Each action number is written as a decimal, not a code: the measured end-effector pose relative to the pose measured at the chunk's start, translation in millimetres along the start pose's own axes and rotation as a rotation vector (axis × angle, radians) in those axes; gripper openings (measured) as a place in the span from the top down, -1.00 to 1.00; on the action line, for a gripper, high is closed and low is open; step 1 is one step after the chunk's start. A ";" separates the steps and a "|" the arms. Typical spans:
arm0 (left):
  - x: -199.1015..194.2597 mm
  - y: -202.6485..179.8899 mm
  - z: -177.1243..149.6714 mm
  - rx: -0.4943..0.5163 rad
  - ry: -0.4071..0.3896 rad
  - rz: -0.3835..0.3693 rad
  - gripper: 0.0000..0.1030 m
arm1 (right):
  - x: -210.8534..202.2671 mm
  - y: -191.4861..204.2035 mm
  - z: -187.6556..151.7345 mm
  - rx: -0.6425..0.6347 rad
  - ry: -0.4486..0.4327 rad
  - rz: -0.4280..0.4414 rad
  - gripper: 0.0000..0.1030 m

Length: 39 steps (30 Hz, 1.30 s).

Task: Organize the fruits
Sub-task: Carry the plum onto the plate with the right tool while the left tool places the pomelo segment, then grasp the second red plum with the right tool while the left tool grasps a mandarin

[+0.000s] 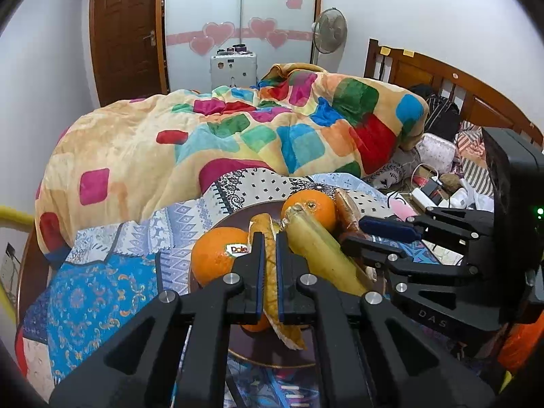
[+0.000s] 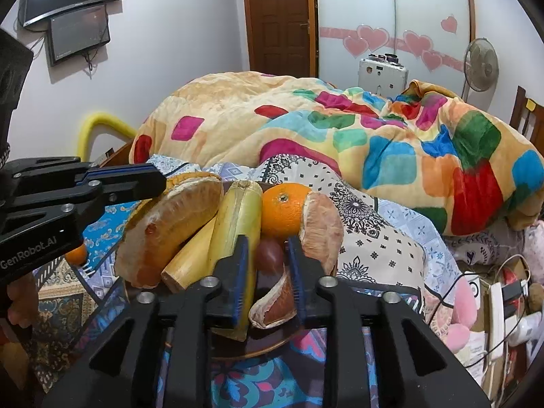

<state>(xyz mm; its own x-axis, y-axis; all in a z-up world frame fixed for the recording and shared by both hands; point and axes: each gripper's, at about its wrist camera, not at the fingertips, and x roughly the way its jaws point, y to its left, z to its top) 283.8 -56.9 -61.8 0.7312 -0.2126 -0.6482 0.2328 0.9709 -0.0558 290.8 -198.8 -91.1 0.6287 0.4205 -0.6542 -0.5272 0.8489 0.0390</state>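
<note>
Left gripper point(image 1: 269, 265) clamps pomelo peel point(image 1: 272, 272) | right gripper point(image 2: 268, 265) open — segment point(image 2: 275, 301) between

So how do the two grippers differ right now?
The left gripper is shut on a pomelo wedge; the right gripper stands open, gripping nothing. The left sits beside the Dole orange, the right over a loose pomelo slice. Both are black with blue pads, over the plate.

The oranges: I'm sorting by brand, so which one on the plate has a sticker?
The orange nearest the left claw, at the plate's left side, carries a Dole sticker. The far orange behind the sugarcane shows none.
</note>
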 end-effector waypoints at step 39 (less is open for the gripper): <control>-152.8 49.0 -167.5 -0.108 0.029 0.140 -0.34 | -38.0 124.3 -91.2 -0.045 0.069 0.091 0.18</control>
<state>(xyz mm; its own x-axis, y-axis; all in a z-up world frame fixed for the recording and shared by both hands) 76.0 41.6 -92.7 0.7325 -0.0730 -0.6768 0.0591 0.9973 -0.0436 149.3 -138.5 -130.3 0.5367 0.4709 -0.7002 -0.6066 0.7921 0.0677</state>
